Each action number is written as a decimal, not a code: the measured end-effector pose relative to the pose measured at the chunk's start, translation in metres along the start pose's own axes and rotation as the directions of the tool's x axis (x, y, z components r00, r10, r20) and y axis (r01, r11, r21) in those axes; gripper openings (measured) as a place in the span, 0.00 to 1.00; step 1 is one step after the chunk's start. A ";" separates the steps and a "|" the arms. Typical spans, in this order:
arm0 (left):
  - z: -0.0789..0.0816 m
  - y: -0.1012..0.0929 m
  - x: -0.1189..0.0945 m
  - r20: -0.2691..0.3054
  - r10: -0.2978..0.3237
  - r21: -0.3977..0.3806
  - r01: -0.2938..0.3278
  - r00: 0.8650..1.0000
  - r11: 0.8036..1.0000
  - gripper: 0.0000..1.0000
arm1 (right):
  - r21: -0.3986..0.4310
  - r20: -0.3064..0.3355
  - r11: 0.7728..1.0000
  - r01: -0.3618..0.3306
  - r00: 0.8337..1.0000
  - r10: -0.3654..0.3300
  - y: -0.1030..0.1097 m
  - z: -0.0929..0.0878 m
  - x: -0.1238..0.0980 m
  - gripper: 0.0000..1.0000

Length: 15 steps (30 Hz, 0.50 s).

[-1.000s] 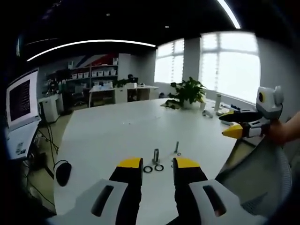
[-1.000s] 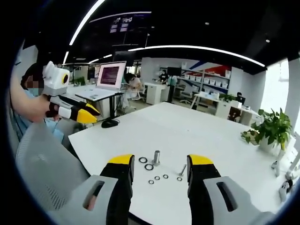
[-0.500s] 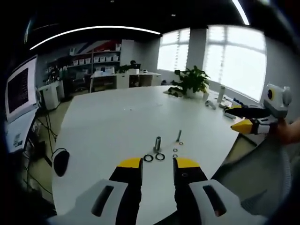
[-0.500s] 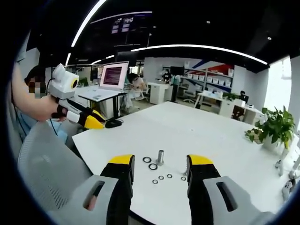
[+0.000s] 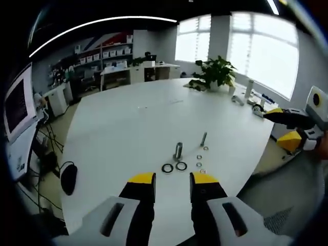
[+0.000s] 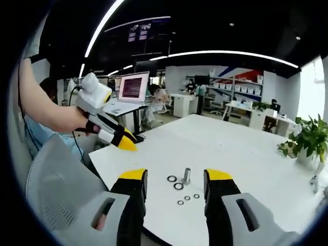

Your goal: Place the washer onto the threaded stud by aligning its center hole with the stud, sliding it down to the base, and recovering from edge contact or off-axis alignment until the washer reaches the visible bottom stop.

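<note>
Washers [image 5: 174, 167] lie loose on the white table [image 5: 128, 128] at lower centre, beside the upright stud [image 5: 178, 151]. Over the last second both views have drawn back and higher. Left gripper [image 5: 172, 179] narrowly parted, right gripper [image 6: 175, 177] wide, both empty; pickup not begun.

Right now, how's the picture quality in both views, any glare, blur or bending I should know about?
Left gripper view: the windows are blown out white, the table edge bows from the fisheye lens, and the washers look small but fairly sharp. Right gripper view: ceiling light strips glare and curve, and the stud is slightly soft.
</note>
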<state>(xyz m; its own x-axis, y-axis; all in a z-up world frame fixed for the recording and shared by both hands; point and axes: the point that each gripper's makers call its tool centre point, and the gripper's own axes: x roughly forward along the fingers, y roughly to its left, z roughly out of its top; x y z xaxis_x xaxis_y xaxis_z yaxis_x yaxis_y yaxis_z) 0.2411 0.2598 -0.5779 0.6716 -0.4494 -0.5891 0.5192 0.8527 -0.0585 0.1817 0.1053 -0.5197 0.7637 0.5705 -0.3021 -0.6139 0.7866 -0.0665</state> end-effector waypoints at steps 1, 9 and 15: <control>-0.001 0.001 0.003 -0.007 0.005 0.007 -0.005 1.000 1.000 0.24 | 0.005 0.015 1.000 -0.005 1.000 0.005 0.001 0.003 -0.002 0.44; -0.014 0.006 0.017 -0.042 0.035 -0.032 -0.037 0.999 0.999 0.25 | 0.013 0.041 0.999 -0.050 0.998 0.049 0.010 0.008 -0.001 0.47; -0.021 0.010 0.026 -0.085 0.051 -0.013 -0.052 0.995 0.999 0.25 | 0.033 0.041 0.998 -0.046 0.998 0.045 0.008 0.007 -0.001 0.48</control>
<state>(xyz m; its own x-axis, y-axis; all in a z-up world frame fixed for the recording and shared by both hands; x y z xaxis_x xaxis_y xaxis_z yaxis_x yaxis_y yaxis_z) 0.2525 0.2622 -0.6112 0.6498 -0.3809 -0.6577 0.4765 0.8784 -0.0380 0.1776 0.1128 -0.5130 0.7431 0.6141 -0.2657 -0.6413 0.7670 -0.0209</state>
